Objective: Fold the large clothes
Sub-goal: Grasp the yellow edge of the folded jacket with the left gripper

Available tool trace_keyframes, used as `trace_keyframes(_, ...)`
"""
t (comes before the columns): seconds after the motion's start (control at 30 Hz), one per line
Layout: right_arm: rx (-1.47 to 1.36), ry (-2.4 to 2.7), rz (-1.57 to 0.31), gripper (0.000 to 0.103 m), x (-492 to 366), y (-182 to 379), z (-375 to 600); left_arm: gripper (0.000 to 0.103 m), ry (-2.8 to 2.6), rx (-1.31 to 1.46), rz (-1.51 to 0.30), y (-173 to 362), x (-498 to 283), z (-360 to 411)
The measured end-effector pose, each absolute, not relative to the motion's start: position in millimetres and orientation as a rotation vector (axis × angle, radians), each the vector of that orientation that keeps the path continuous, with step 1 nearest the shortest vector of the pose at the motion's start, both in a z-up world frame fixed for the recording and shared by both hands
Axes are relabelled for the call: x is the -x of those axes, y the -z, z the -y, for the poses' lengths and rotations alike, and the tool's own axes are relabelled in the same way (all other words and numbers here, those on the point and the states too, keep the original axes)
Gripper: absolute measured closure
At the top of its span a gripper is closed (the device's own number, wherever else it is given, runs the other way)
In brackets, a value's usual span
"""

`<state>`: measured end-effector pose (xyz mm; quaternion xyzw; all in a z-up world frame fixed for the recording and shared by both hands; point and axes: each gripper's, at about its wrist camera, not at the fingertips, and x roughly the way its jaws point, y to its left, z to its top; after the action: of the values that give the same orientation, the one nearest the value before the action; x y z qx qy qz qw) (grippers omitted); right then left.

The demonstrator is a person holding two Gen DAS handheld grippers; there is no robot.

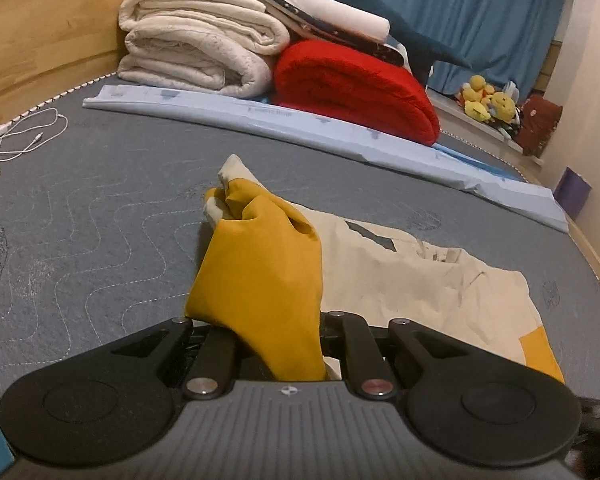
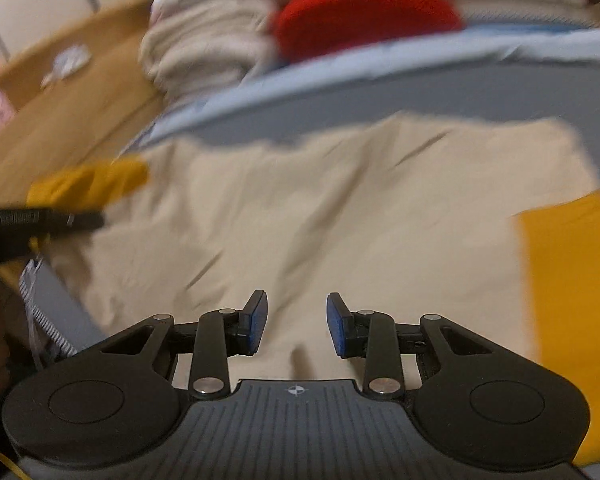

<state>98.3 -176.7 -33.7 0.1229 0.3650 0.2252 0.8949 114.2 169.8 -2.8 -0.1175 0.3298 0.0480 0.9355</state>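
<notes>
Both wrist views sit low and close over the bed (image 1: 100, 220), facing the stacked bedding (image 1: 196, 48); both show the cream garment (image 2: 300, 208).

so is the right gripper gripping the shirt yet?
No. The right gripper has its jaws apart, with nothing between the blue pads; the cream shirt lies flat beyond them.

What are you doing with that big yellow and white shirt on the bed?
A person is folding a large cream garment with mustard-yellow sleeves on the grey quilted mattress. The left gripper has its jaws shut on one yellow sleeve, lifted up off the bed. The right gripper hovers over the cream body with jaws open, holding nothing. The garment is mostly spread flat, not yet folded.
</notes>
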Motion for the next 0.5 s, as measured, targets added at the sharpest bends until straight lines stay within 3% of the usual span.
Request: trace_keyframes(0.5, -0.284, -0.206, -0.612, 0.068, -59, 2, 322, 0.090, -0.120, 0.041, -0.668, -6, -119, -100)
